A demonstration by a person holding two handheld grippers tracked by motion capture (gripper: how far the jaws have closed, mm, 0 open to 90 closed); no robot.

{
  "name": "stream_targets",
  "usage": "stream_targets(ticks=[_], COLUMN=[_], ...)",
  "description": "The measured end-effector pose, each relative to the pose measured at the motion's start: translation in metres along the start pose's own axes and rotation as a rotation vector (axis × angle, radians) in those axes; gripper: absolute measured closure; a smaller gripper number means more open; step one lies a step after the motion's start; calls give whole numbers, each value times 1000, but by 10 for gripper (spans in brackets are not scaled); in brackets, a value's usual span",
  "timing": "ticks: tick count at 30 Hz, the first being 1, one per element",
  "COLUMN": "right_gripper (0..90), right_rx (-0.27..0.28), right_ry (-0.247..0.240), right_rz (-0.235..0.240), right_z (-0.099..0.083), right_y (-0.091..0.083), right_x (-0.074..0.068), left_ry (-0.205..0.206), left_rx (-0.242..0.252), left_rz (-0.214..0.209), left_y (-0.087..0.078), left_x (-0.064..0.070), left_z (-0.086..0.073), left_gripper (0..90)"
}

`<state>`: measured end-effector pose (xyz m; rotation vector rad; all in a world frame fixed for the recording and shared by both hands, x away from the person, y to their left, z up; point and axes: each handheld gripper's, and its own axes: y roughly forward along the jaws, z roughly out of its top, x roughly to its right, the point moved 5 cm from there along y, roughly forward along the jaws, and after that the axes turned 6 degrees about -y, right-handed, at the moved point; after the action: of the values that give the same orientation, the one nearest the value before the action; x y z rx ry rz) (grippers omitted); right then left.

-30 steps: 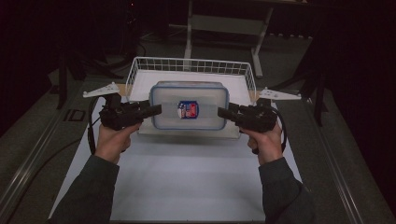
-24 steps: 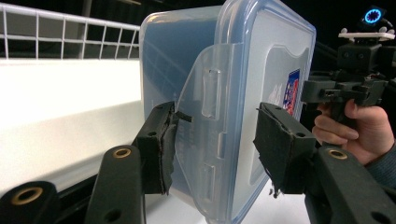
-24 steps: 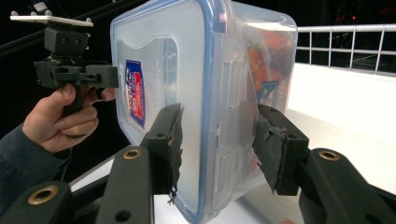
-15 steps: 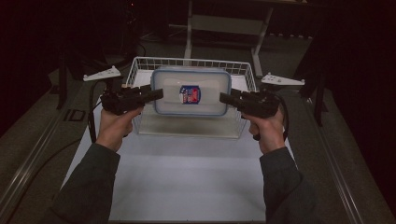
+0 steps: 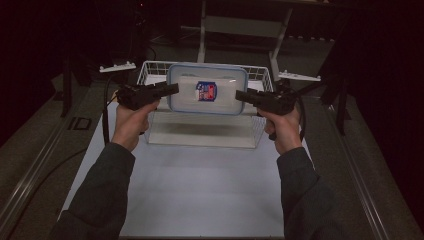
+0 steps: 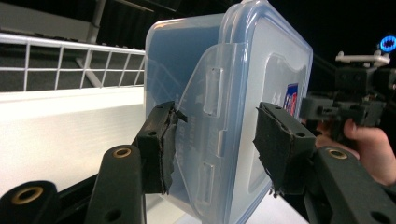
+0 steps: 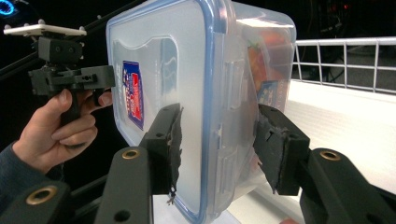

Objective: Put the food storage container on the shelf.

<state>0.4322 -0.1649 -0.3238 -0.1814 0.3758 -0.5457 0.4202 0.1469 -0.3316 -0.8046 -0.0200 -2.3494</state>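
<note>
Both tools, left point(image 5: 170, 90) and right point(image 5: 243, 95), pinch the box point(image 5: 207, 89) by its end latches; rigid, slick plastic, probably light.

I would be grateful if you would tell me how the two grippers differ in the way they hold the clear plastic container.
The left gripper clamps the left short end of the clear plastic blue-rimmed container; the right gripper clamps the opposite end. In the left gripper view its pads sit across a side latch, and the right gripper's pads do likewise. Both are level, holding the container above the white wire basket.
</note>
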Motion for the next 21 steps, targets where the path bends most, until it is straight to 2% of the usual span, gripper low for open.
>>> stream_targets(ticks=[1, 3, 9, 11, 14, 18, 21], right_gripper=[522, 521, 514, 514, 512, 507, 506], right_rx=[-9, -14, -57, -41, -30, -24, -16], right_ry=[17, 20, 52, 71, 93, 94, 113], right_rz=[-6, -9, -27, -23, -25, -33, -31], right_z=[-1, -2, -9, -9, -8, -8, -8], right_y=[4, 6, 14, 15, 17, 18, 19], right_x=[3, 5, 15, 17, 19, 19, 22], left_ry=[-16, -36, -75, -98, -107, -130, -139], left_rx=[6, 13, 2, 13, 18, 25, 33], left_rz=[0, 1, 17, 18, 25, 29, 35], left_y=[2, 4, 12, 13, 13, 15, 17], left_x=[-3, -8, -18, -20, -20, -22, -24], left_z=[0, 0, -4, -5, -4, -2, -1], left_gripper=[491, 491, 491, 491, 490, 489, 488])
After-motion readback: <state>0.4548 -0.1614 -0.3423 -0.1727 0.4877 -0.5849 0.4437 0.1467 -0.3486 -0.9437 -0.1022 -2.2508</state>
